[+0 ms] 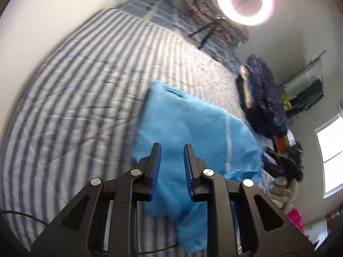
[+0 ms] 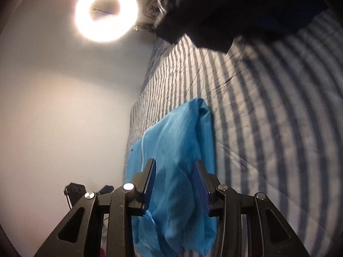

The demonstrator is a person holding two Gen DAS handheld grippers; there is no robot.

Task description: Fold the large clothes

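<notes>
A large light-blue garment (image 1: 193, 132) lies partly folded on the striped bed cover (image 1: 85, 75). It also shows in the right wrist view (image 2: 178, 141). My left gripper (image 1: 171, 150) is open, its jaws apart above the near part of the garment, holding nothing. My right gripper (image 2: 175, 165) is open too, its jaws spread over the garment's near end, with cloth showing between them but not pinched.
A dark blue pile of clothes (image 1: 263, 98) lies on the bed's far right side, and it shows in the right wrist view (image 2: 214, 10). A ring light (image 1: 245, 1) stands at the bed's head. Clutter (image 1: 285, 167) sits beside the bed near a window (image 1: 330, 156).
</notes>
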